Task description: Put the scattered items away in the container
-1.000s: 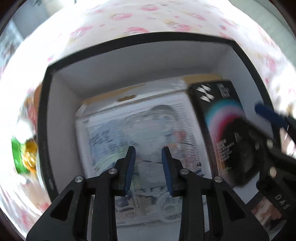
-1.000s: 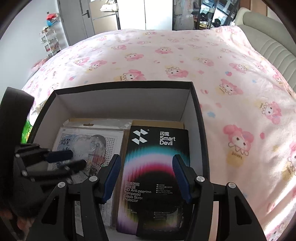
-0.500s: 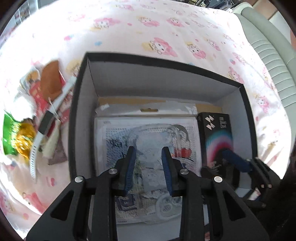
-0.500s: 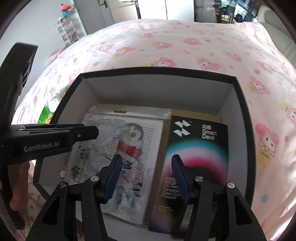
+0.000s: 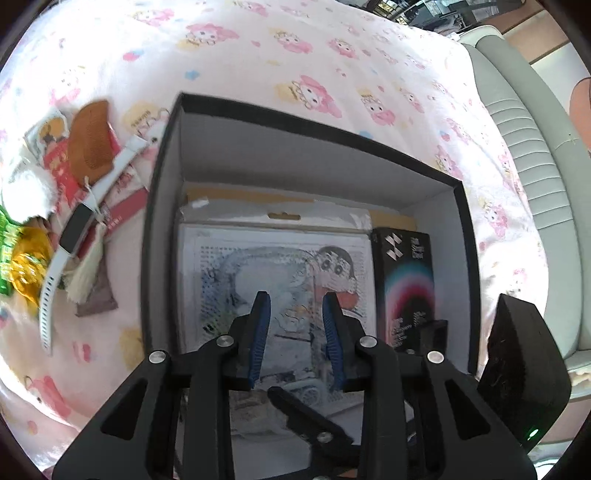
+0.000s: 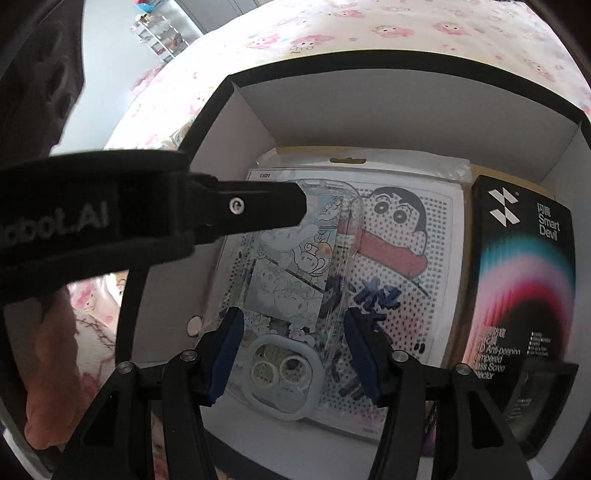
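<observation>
A black box with white inner walls point(image 5: 162, 206) point(image 6: 258, 110) sits on the pink patterned bed. Inside lie a cartoon bead-board pack point(image 5: 295, 266) point(image 6: 406, 258), a clear phone case point(image 6: 291, 295) on top of it, and a black Smart Devil screen protector box point(image 5: 406, 280) point(image 6: 524, 280) at the right. My left gripper point(image 5: 295, 328) is open and empty above the box. My right gripper point(image 6: 291, 350) is open and empty, just above the phone case. Loose items lie left of the box: a white smartwatch point(image 5: 77, 225), a brown comb point(image 5: 90, 144), a red packet point(image 5: 59, 166), a green-gold snack bag point(image 5: 18, 254).
A grey padded headboard or sofa point(image 5: 532, 155) runs along the right of the bed. The left gripper's body point(image 6: 147, 206) crosses the left of the right wrist view. A shelf rack point(image 6: 159, 33) stands far off by the wall.
Both grippers have pulled back and shifted left over the box. The right gripper moved from above the Smart Devil box to above the phone case. The scattered items at left came into view.
</observation>
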